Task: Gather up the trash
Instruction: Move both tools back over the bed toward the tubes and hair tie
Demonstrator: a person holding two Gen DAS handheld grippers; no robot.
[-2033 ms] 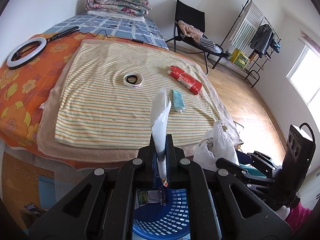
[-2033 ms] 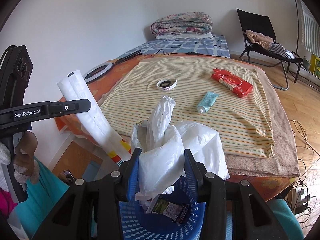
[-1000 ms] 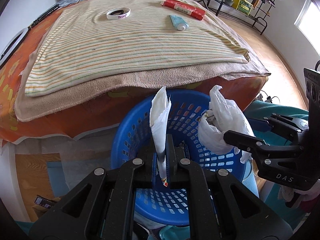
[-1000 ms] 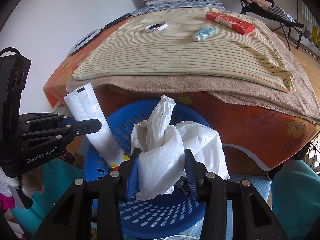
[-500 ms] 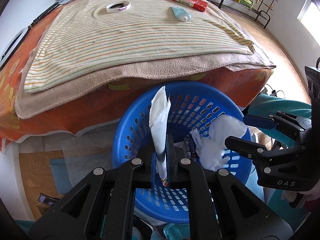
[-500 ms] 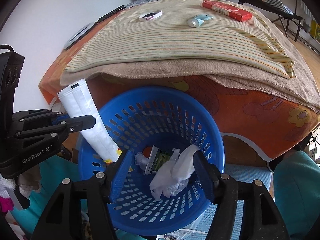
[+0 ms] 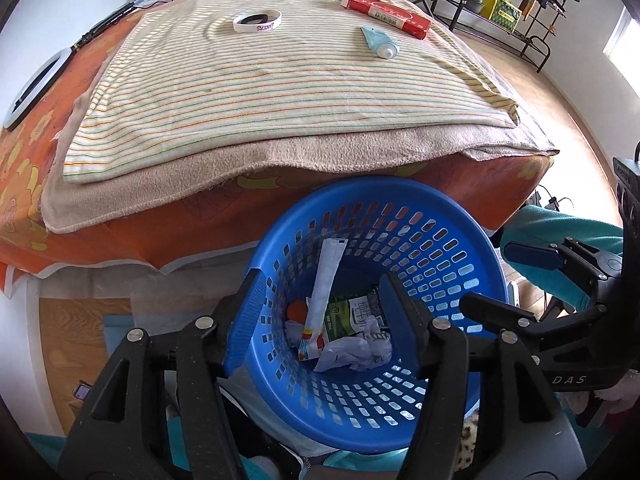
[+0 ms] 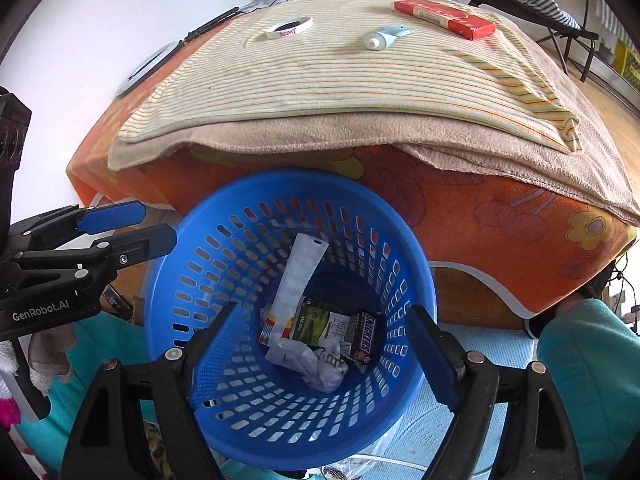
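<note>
Trash now lies below both my wide-open, empty claws, left gripper (image 7: 324, 304) and right gripper (image 8: 320, 344), in the blue basket (image 8: 416, 280), white wrapper (image 8: 298, 276) leaning lengthwise up its far wall.

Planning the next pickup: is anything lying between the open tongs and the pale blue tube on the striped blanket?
Nothing lies on the striped blanket before the pale blue tube. Only the blue plastic basket and the bed edge sit below the left tongs and right tongs.

Both tongs (image 7: 324, 292) (image 8: 320, 332) are matte black with silver screws and blue pads; white "GenRobot.AI" and "DAS" lettering; teal clothing (image 8: 580, 356).
</note>
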